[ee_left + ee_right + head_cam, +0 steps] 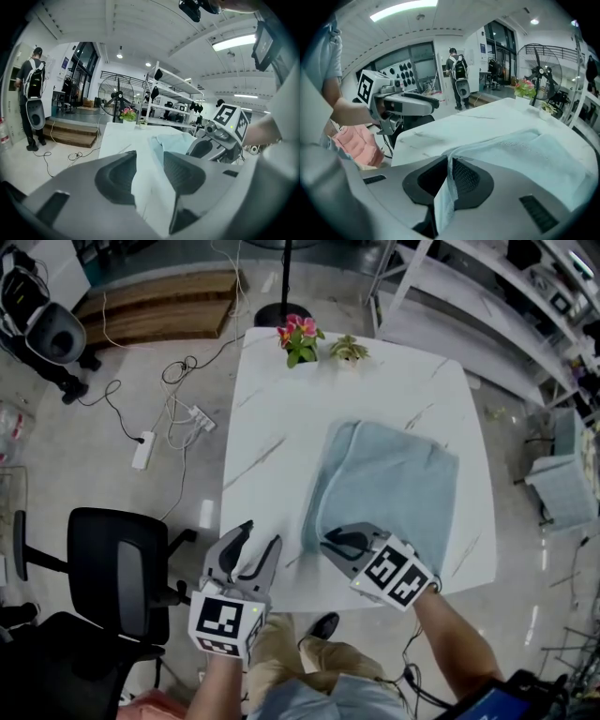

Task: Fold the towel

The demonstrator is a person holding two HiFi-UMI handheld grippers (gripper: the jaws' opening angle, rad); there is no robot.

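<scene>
A light blue towel lies loosely folded on the right half of the white marble table. My right gripper is at the towel's near left corner and is shut on it. In the right gripper view the towel's edge runs pinched between the dark pads of that gripper, and the rest of the cloth spreads out beyond. My left gripper hovers over the table's near left edge, open, with nothing between its jaws. In the left gripper view only bare tabletop shows in the gap of the left gripper, with the towel further off.
Two small potted plants stand at the table's far edge. A black office chair sits left of me. A power strip and cables lie on the floor. Shelving lines the right side. A person with a backpack stands far off.
</scene>
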